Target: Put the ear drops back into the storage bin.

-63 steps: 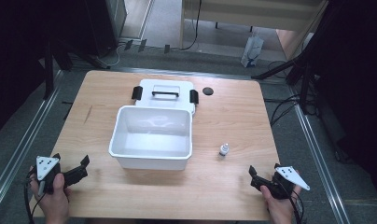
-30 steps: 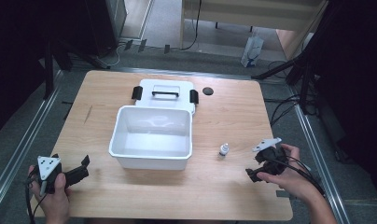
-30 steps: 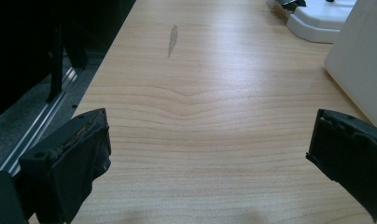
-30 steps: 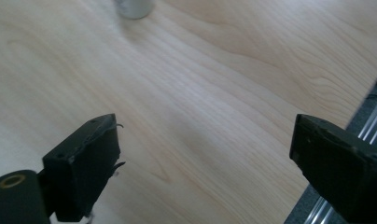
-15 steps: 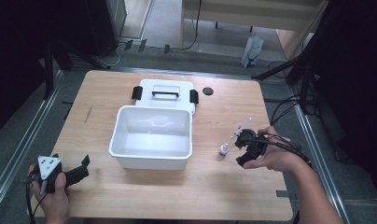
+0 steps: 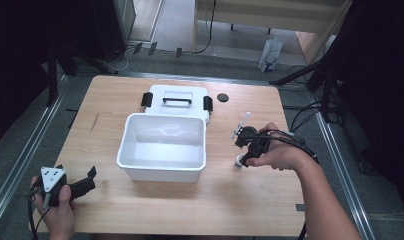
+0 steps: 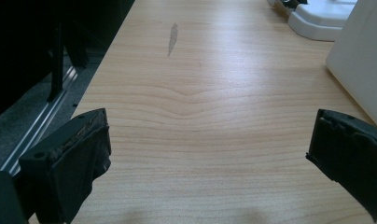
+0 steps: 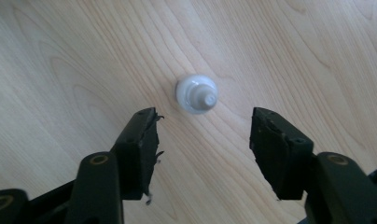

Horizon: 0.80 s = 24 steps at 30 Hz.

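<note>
High view: wooden worktop with white open tub at centre, its white lid with black handle and side clips lying flat just behind it, touching or nearly so. Small black round disc sits right of the lid. Small white bottle stands upright on the worktop, right of the tub, near its front right corner. Right tongs held in right hand, pointed down over the bottle, cable trailing off to the right. Left tongs in left hand at front left corner of the worktop, low, aimed toward the tub, well apart from it.

Right gripper view: looking straight down on the bottle, cap up, right tongs spread wide; bottle lies just beyond the tips, between their lines, not touched by either jaw.

Left gripper view: left tongs spread wide, nothing between them, bare worktop ahead, tub wall at right edge, lid far top right. Grey scuff mark on the wood.
</note>
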Each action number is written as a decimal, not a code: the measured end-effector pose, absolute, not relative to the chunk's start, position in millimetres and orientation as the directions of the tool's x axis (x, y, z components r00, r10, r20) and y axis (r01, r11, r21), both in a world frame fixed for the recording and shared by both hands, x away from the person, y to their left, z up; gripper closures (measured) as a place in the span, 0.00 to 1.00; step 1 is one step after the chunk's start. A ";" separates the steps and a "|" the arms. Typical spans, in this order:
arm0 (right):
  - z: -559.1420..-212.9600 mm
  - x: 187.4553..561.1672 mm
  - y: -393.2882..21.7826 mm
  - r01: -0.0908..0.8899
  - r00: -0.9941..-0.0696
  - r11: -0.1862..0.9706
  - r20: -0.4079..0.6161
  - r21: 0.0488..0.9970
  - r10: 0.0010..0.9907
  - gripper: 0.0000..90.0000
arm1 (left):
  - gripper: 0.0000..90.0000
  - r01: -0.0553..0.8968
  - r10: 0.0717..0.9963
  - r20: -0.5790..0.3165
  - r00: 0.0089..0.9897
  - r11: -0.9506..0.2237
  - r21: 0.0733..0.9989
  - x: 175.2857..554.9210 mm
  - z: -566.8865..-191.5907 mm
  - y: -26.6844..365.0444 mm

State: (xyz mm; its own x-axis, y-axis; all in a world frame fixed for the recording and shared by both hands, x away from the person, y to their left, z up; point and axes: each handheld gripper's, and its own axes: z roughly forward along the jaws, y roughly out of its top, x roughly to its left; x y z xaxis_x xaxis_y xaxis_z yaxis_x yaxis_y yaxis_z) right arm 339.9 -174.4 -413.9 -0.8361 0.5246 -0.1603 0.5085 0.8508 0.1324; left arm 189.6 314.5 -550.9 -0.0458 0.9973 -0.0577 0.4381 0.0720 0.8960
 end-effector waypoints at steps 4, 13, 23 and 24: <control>-414.8 343.1 -167.3 0.499 -0.849 0.858 -0.127 0.122 0.512 0.53 | 0.00 0.437 0.997 -0.058 -0.047 0.073 0.896 189.6 -551.0 314.5; -416.2 351.1 -153.5 0.491 -0.864 0.868 -0.085 0.080 0.496 0.63 | 0.00 0.440 0.997 -0.060 -0.045 0.074 0.895 190.0 -551.0 314.9; -427.4 362.7 -153.6 0.521 -0.847 0.853 -0.110 0.025 0.521 0.70 | 0.00 0.440 0.997 -0.057 -0.045 0.071 0.895 190.2 -551.0 314.6; -429.0 363.8 -154.3 0.523 -0.846 0.852 -0.111 0.016 0.521 0.70 | 0.00 0.440 0.997 -0.057 -0.045 0.071 0.895 190.3 -551.0 314.6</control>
State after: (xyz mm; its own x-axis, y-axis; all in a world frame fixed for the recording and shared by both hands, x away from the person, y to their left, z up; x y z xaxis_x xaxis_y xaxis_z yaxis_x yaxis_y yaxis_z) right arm 363.8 -154.3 -429.0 -0.8461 0.5213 -0.1110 0.5230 0.8522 0.0158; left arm 190.3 314.6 -551.0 -0.0451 0.9973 -0.0573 0.4402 0.0714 0.8950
